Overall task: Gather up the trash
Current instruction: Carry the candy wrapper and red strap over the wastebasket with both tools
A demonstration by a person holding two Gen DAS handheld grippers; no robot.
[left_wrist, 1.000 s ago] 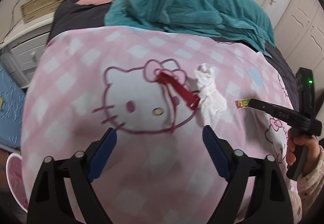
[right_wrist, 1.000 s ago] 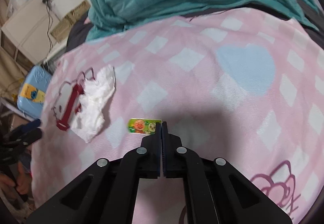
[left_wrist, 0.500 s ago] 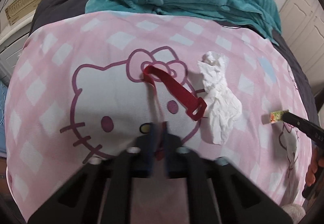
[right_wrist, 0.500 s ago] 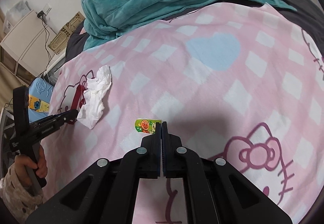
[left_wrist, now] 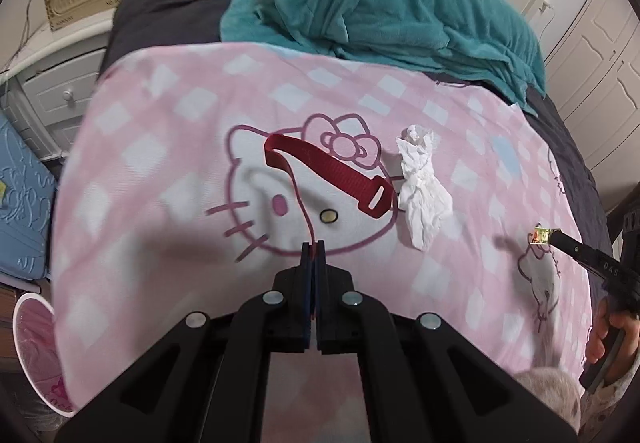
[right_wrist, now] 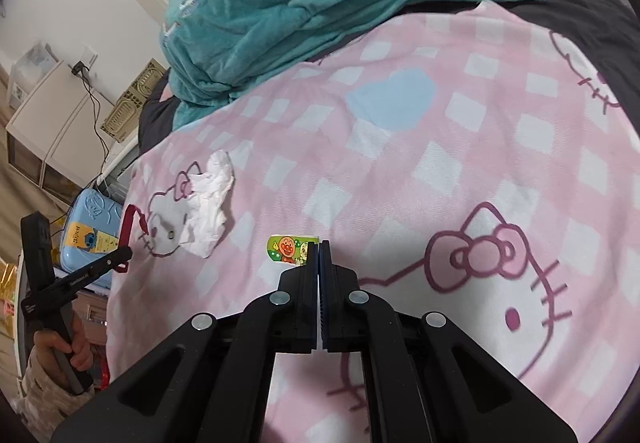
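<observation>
A pink-rimmed bin (left_wrist: 34, 355) stands by the bed, its contents too blurred to tell. The left gripper (left_wrist: 314, 249) is clenched on the thin end of a red strap (left_wrist: 332, 171), whose loop hangs ahead of the fingers, with a crumpled tissue (left_wrist: 422, 199) just right of it on the pink blanket (left_wrist: 160, 171). The right gripper (right_wrist: 319, 247) pinches a small cartoon wrapper (right_wrist: 290, 249) sticking out left of its fingers, above the blanket.

left tool (left_wrist: 313, 247): black linked arms, four round silver rivets, blue pads at the tips
right tool (right_wrist: 319, 246): same black build, four silver rivets, ribbed blue pads
right tool's side, seen from the left tool: small pale lettering
sleeve (right_wrist: 42, 389): pale, speckled fleece, just behind the left tool's handle
</observation>
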